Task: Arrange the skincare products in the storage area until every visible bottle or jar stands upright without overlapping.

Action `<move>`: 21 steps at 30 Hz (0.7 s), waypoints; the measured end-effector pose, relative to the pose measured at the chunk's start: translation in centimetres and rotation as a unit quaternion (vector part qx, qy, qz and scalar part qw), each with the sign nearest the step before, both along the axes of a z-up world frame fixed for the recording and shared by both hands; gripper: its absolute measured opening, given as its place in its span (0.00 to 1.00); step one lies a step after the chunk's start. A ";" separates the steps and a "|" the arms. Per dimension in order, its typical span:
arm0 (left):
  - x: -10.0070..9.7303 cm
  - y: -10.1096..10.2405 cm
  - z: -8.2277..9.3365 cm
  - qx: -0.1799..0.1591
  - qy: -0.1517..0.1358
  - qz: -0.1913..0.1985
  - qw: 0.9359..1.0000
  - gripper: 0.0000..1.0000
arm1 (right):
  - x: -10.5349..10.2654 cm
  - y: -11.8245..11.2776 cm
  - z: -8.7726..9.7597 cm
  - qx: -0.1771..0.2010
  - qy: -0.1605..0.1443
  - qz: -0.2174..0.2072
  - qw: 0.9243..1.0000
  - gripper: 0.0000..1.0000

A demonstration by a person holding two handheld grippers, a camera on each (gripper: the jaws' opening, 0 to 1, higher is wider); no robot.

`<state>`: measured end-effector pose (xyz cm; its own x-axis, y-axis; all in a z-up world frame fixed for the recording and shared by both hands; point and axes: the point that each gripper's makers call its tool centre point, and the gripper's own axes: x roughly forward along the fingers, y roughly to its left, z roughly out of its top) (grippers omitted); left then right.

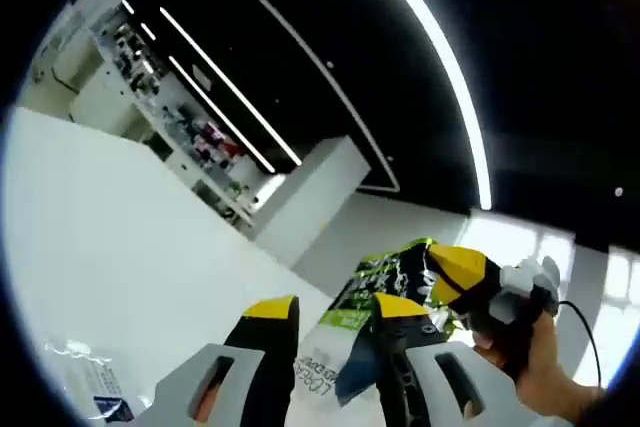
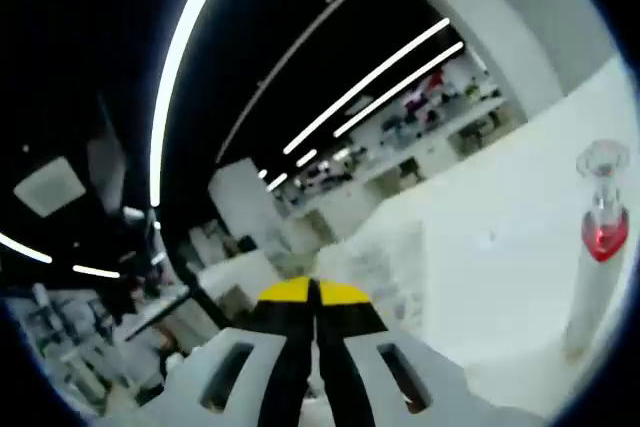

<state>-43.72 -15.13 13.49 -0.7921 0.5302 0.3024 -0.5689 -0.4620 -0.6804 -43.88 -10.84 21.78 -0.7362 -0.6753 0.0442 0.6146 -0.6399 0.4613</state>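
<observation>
In the left gripper view, my left gripper [image 1: 335, 315] is raised toward the ceiling. It is shut on a white and green printed skincare packet [image 1: 345, 332] that stands between its yellow-tipped jaws. The right gripper [image 1: 462, 269], held by a hand [image 1: 545, 372], comes in from the right, with its tips at the packet's green top edge. In the right gripper view, my right gripper [image 2: 315, 297] has its jaws pressed together and nothing shows between them. A tall slim white bottle [image 2: 598, 247] with a clear stopper and a red band stands upright at the right on a white surface.
A white wall or panel [image 1: 110, 237] lies to the left, with a clear plastic-wrapped item [image 1: 90, 385] at its lower edge. Shelves of goods [image 1: 190, 132] and long ceiling light strips [image 1: 440, 57] lie beyond. A white counter [image 2: 470, 247] spreads ahead of the right gripper.
</observation>
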 end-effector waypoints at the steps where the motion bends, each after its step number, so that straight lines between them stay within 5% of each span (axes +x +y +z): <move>1: 0.2 0.2 0.4 0.015 0.006 -0.011 1.000 0.36 | 0.1 0.0 0.9 0.002 0.012 0.001 1.000 0.00; 5: 1.1 0.2 2.3 0.126 0.025 -0.069 0.989 0.48 | 1.4 0.0 5.1 0.007 0.077 0.008 0.997 0.00; 8: 2.3 0.4 4.6 0.230 0.061 -0.176 0.955 0.46 | 2.9 -0.2 7.9 -0.014 0.113 0.023 0.993 0.00; 11: 3.4 0.0 6.3 0.305 0.081 -0.235 0.919 0.50 | 4.1 -0.6 9.3 -0.005 0.141 0.027 0.990 0.00; 12: 3.7 -0.4 6.7 0.319 0.087 -0.242 0.912 0.50 | 4.4 -0.8 9.6 0.000 0.146 0.029 0.989 0.00; 17: 4.4 -2.1 7.6 0.373 0.104 -0.252 0.887 0.49 | 5.9 -1.3 10.1 -0.003 0.170 0.038 0.985 0.00; 20: 4.2 -2.1 7.1 0.377 0.092 -0.257 0.885 0.49 | 6.2 -1.0 11.7 -0.020 0.194 0.030 0.980 0.00; 21: 3.9 -1.7 6.7 0.368 0.082 -0.256 0.890 0.49 | 6.2 -0.9 12.0 -0.021 0.198 0.028 0.980 0.00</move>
<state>-39.83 -16.81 20.20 -0.4169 0.4196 0.8063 -0.6969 0.4219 -0.5800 -37.67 -11.72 33.81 -0.6175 -0.7055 0.3477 0.7844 -0.5852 0.2058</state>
